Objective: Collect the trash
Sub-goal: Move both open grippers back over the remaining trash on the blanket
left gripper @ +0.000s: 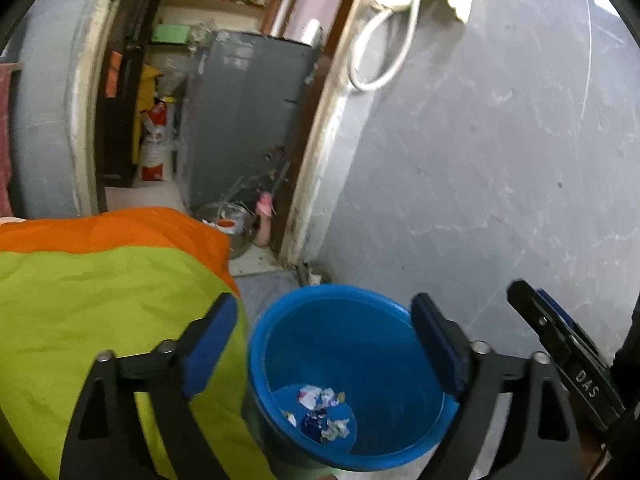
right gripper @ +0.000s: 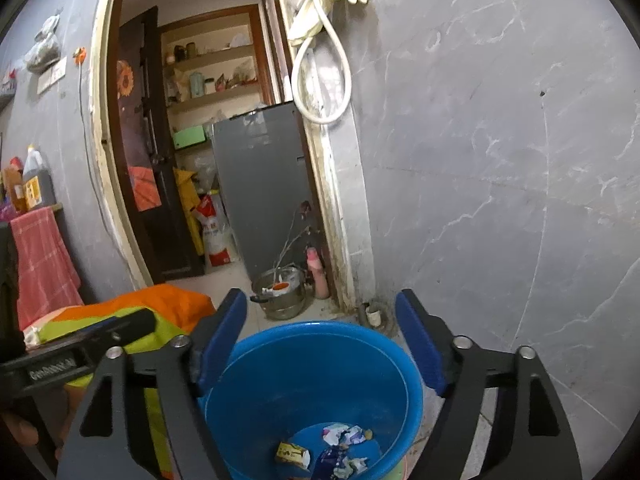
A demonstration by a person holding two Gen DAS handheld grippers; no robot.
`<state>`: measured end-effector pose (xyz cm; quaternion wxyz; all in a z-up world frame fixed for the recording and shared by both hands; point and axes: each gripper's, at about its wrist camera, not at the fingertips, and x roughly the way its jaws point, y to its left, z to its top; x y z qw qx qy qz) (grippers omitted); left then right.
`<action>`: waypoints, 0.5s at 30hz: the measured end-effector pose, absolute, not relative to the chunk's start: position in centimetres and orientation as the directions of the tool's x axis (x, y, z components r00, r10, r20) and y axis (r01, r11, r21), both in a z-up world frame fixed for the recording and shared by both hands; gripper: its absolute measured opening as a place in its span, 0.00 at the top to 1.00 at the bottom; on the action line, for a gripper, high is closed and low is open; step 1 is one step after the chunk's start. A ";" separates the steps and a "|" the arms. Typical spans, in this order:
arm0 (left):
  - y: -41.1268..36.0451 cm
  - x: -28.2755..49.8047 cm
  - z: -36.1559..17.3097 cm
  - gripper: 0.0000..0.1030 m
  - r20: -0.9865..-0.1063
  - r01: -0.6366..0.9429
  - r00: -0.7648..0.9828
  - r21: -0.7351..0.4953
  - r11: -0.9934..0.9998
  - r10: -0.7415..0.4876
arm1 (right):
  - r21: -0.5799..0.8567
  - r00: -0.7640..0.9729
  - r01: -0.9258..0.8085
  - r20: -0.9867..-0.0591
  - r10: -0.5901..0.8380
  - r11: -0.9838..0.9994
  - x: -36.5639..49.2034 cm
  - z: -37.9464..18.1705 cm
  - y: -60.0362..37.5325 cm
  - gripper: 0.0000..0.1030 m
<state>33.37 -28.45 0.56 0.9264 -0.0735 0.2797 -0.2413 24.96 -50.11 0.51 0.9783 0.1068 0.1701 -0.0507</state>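
Judging from both wrist views, the collection appears well advanced. A blue bucket (left gripper: 352, 376) stands on the floor beside a grey marbled wall (left gripper: 500, 160), and crumpled scraps of trash (left gripper: 322, 412) are seen lying at its bottom: white and blue wrappers, plus a yellow packet (right gripper: 292, 454) visible from the right wrist only.

The left gripper (left gripper: 324, 344) is held above the bucket mouth with its jaws spread wide; nothing is seen between the blue pads, and the far pad overlaps the bucket's right rim in the picture, though contact cannot be confirmed. The right gripper (right gripper: 320, 344) is likewise held over the bucket, jaws parted and empty. Each tool is partly caught at the edge of the other's view, so the two are judged to hang side by side.

An orange and green cloth (left gripper: 100, 280) lies just left of the bucket. Beyond it, through a doorway, a steel pot (right gripper: 282, 292) is noted on the floor beside a grey cabinet (right gripper: 260, 184).

No loose trash can be made out on the visible floor; whether more remains outside the views cannot be told. What has been gathered is judged deposited. A further sweep for stray pieces would be the remaining step, if any.
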 end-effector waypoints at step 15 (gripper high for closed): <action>-21.0 29.5 4.3 0.02 -0.395 0.269 0.861 -0.178 0.946 -0.320 | 0.186 0.954 0.074 -0.300 -0.016 0.980 22.7 3.7 -46.7 0.00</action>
